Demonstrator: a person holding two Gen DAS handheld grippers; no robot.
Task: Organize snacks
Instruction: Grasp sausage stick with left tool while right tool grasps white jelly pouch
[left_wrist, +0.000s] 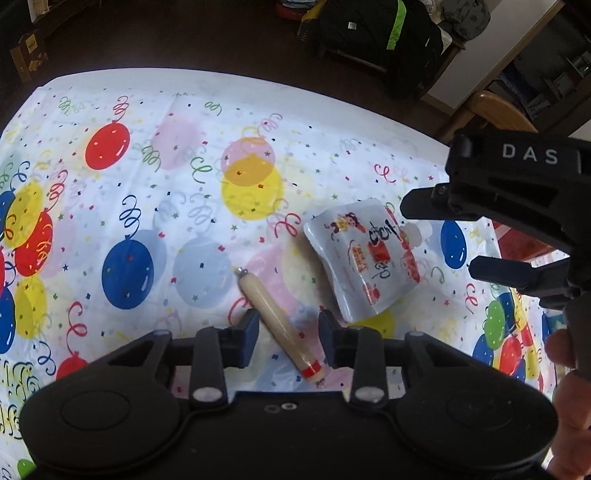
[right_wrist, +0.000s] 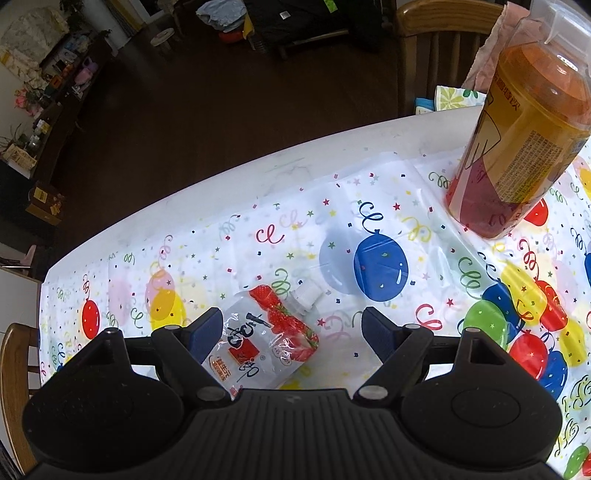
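- Left gripper (left_wrist: 288, 341) hovered low over the balloon-print plastic tablecloth (left_wrist: 147, 192), jaws spread, nothing between the pads yet.
- Cream-coloured sausage stick with a red band near one end and a metal clip at the other (left_wrist: 275, 319) lay flat on the cloth, diagonal, its lower half between the two left fingertips but touching neither as far as could be seen.
- White spouted jelly pouch printed with red strawberries (right_wrist: 266, 341) lay flat just beside the sausage, apart from it; cap end pointed away from the right wrist camera.
- Right gripper (right_wrist: 291, 328) was above the pouch, jaws wide apart; left fingertip over the pouch's edge, contact not determinable.
- Tall bottle of orange drink with a yellow label (right_wrist: 517, 147) stood upright well apart, at the far right of the table.
- Handling judgement, sausage: light, fairly stiff, smooth slippery casing, round so prone to rolling. Best taken mid-length, pads square across the body, which needs wrist rotation since it lies oblique to the jaws.
- Handling judgement, pouch: soft, liquid-filled, will sag and slip. Grip across a side edge or at the rigid spout (right_wrist: 308, 295); avoid hard squeeze on the belly.
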